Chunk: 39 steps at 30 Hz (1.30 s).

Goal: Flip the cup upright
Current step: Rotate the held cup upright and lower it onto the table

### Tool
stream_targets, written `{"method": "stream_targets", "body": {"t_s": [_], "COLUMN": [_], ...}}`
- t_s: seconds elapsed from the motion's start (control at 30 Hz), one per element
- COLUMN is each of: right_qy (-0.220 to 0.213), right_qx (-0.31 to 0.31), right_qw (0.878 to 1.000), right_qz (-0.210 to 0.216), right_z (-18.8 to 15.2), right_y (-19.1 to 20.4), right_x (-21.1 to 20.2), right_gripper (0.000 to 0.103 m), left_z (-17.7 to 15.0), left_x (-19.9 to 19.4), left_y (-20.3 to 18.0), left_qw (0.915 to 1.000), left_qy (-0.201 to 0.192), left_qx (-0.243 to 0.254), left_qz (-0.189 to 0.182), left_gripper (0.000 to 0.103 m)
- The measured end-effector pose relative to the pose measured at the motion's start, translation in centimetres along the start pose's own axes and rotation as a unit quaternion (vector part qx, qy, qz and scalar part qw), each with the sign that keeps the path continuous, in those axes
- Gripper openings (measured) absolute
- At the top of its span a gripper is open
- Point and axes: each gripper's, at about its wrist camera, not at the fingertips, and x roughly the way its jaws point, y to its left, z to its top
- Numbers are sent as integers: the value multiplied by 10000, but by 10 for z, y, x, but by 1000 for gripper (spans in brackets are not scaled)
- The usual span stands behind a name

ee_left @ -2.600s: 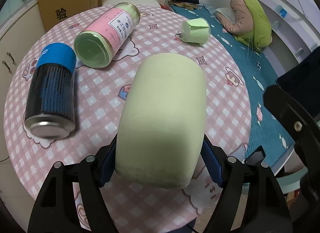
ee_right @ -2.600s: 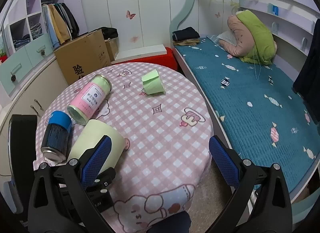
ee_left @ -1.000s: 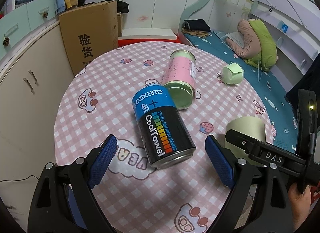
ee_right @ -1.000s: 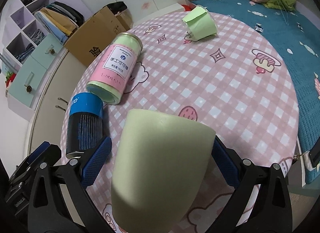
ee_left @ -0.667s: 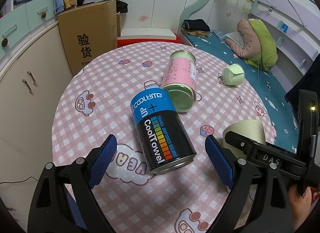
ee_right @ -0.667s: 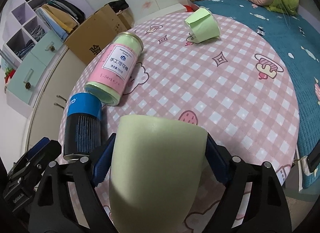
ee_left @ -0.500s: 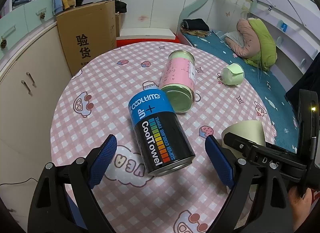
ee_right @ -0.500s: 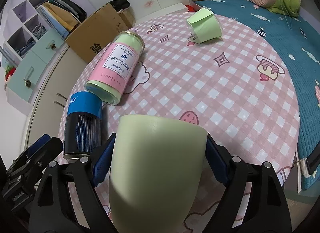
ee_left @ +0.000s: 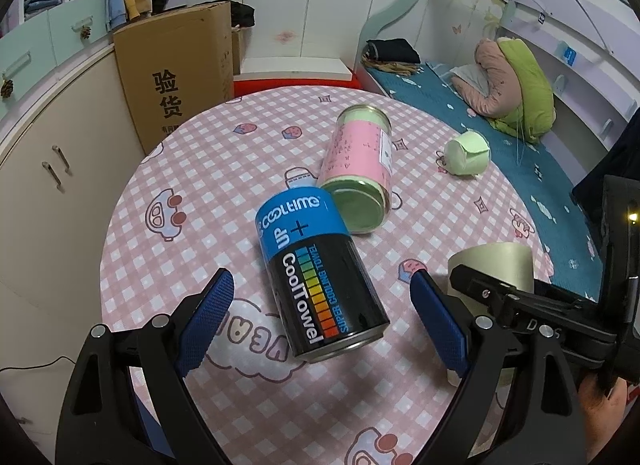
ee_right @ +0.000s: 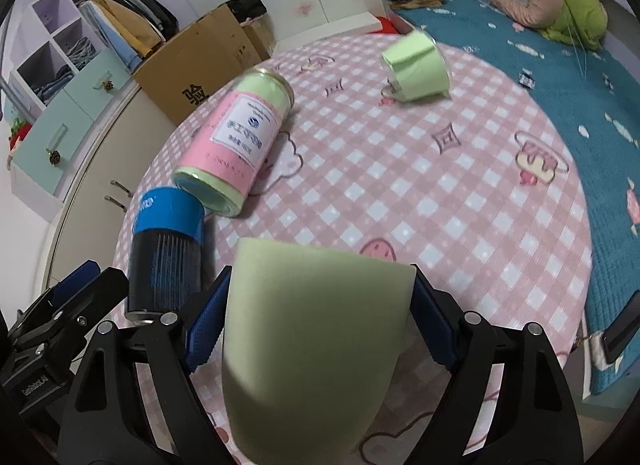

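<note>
My right gripper (ee_right: 318,313) is shut on a large pale green cup (ee_right: 308,341), its blue pads pressed on both sides; the wide end points away from me, above the table's near edge. The same cup (ee_left: 500,265) shows in the left wrist view at the right, behind the right gripper's black body. My left gripper (ee_left: 320,321) is open and empty, hovering over the near part of the round pink checked table (ee_left: 208,169), its fingers either side of a lying can.
A black and blue CoolTowel can (ee_left: 320,277) and a pink-labelled green can (ee_left: 360,173) lie on their sides mid-table. A small light green cup (ee_right: 416,65) lies on its side at the far right. A cardboard box (ee_left: 176,65) and cupboards stand left, a bed right.
The left gripper let go of the large green cup and drew back to the left. The right gripper closed on it and now holds it, tilting slightly.
</note>
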Motion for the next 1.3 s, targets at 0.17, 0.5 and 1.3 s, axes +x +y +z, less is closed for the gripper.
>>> {"method": "stream_targets", "body": {"t_s": [0.17,0.5,1.3], "right_qy": [-257,-808,-814], "right_qx": [-256,-761,-1250], "right_qw": [9992,9921,9862], "right_qz": [-177,-586,-721], "right_z": [14,29,0], "right_y": [8,27,61], "right_x": [-9,-25,-39], "right_gripper": [83,81,82], "left_z": [6,14,0], "left_x": [0,-3,-19], "left_y": [2,3,15], "left_qw": [10000,9998,9995], "left_qy": [-46,-151,-175], "left_qx": [-51,-154,-210], "left_qz": [-9,21,166], "left_gripper": [86,86,86]}}
